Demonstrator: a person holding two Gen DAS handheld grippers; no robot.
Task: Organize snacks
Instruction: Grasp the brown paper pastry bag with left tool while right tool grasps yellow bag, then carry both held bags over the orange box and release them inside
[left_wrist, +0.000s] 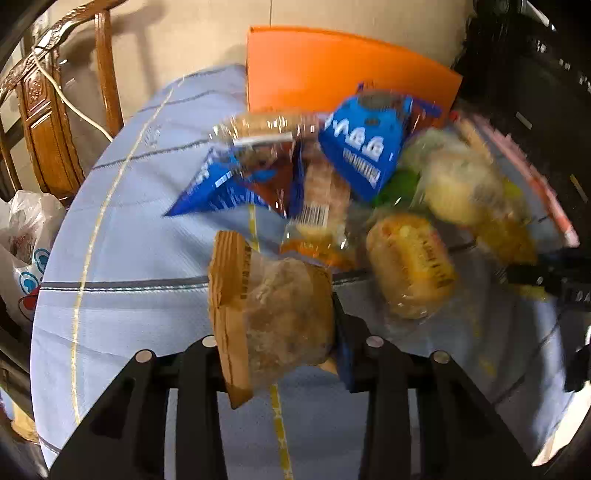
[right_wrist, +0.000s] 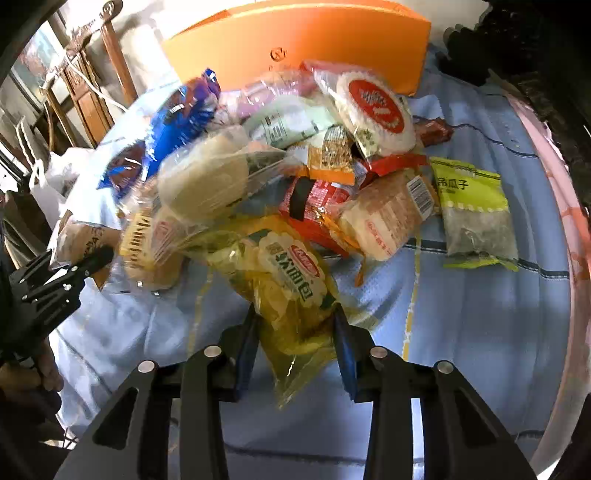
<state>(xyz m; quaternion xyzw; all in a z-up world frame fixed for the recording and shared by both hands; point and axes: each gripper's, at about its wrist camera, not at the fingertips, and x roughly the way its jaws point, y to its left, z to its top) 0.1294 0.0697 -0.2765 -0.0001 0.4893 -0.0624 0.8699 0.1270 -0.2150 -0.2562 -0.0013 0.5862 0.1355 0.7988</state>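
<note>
left gripper (left_wrist: 275, 332): jaws narrow, clamped on a brown pastry pack (left_wrist: 273, 321), held clear of the blue cloth (left_wrist: 122, 266) at the near edge of the snack pile (left_wrist: 332, 192). right gripper (right_wrist: 295, 332): jaws part-closed, pressing both sides of a yellow bread bag (right_wrist: 291, 280) whose far end runs into the pile.

risks, as judged:
- the bread bag is slick and slack; the pads appear to bite film more than loaf, so it may slide out on lifting.
- its far end sits under or against neighbouring packs; a quick pull could drag or topple them toward the table edge.
- the pastry pack is pinched across a soft middle; a hard squeeze could crush it.

beyond the pile stands the orange box (right_wrist: 295, 40), the likely destination, near the pile's far side.

view differences: the right wrist view shows the seed packet (right_wrist: 476, 214) lying apart on the cloth, the round red-label cake (right_wrist: 376, 107), and the left gripper from outside. the left wrist view shows the blue cookie packs (left_wrist: 365, 147) clearly, plus a wooden chair (left_wrist: 55, 110) and plastic bag (left_wrist: 26, 229) off the table.
</note>
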